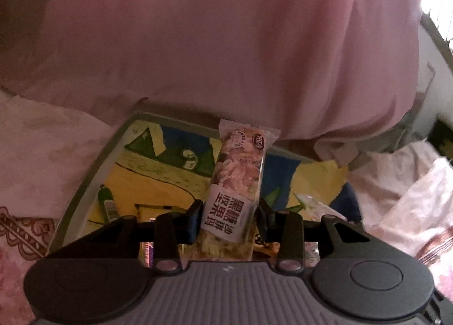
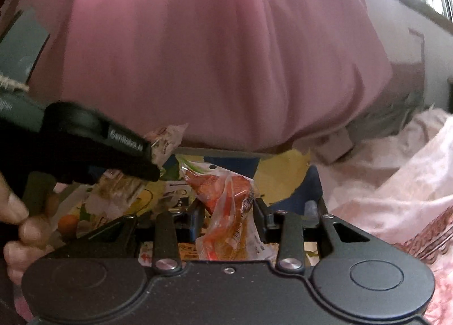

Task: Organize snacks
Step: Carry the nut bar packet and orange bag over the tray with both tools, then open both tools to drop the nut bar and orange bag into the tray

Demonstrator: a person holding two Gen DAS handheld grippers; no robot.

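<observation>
From the left wrist, the left gripper (image 1: 230, 218) is squeezing a long nut bar (image 1: 236, 183), standing up over the colourful box (image 1: 85, 183). From the right wrist, the right gripper (image 2: 228, 218) is pinching an orange snack bag (image 2: 226, 211) above more snacks. The slippery bag might be slipping out, because only a thin part is getting pinched.

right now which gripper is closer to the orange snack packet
Right. The right gripper is clamped on the orange snack packet; the left gripper hangs off to its left, gripping a nut bar.
</observation>
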